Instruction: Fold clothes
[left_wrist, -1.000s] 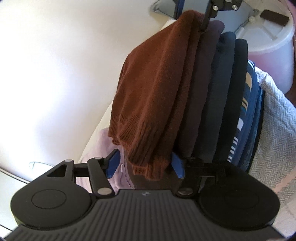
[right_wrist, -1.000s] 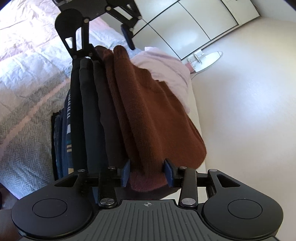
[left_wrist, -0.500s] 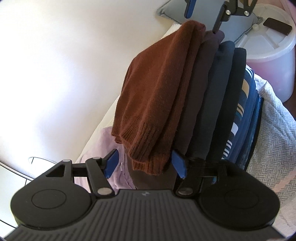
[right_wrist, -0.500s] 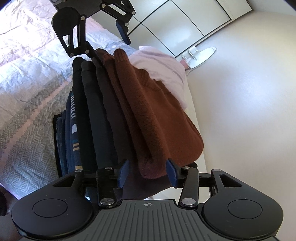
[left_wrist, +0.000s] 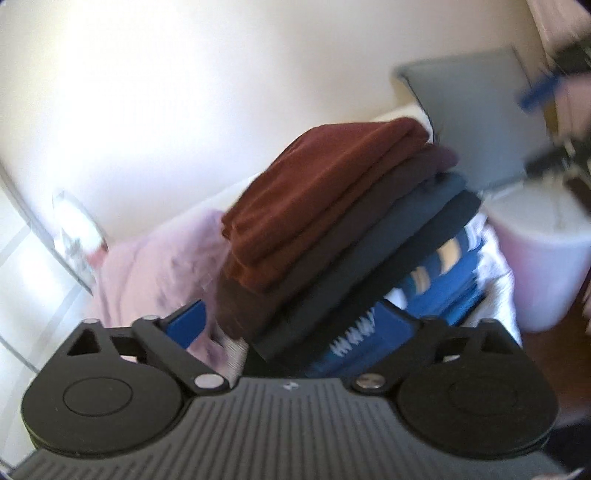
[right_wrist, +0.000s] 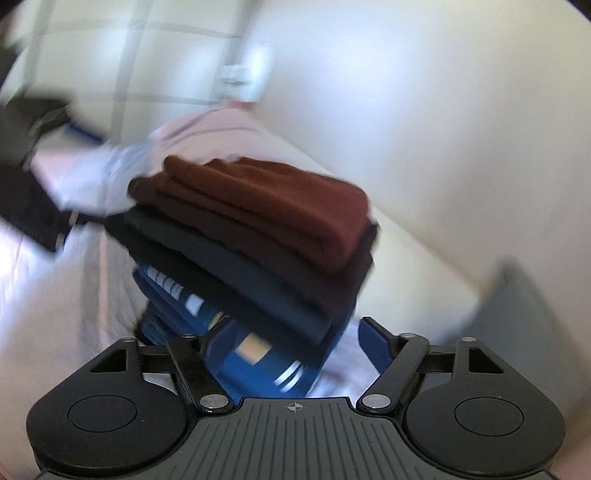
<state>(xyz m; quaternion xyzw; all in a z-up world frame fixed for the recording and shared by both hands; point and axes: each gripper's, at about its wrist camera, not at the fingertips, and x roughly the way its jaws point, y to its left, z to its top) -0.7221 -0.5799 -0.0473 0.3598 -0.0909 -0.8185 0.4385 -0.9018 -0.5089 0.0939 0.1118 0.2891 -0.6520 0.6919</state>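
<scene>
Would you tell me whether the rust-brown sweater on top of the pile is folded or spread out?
Folded. The rust-brown sweater lies as a compact stack of layers atop the pile of dark clothes, its doubled edges showing in both views.

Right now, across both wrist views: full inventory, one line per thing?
rust-brown knit sweater: 1, folded, top of the stack
dark folded garments: about three, maroon to navy to black, under the sweater
blue striped folded clothes: several, exact count unclear, bottom of the stack
pale pink crumpled garment: 1, on the bed beside the stack
grey pillow: 1, behind the stack by the wall
white round tub: 1, beside the bed
white bedding: under the stack
left gripper: black with blue pads, open, holds nothing
right gripper: black with blue pads, open, holds nothing
</scene>
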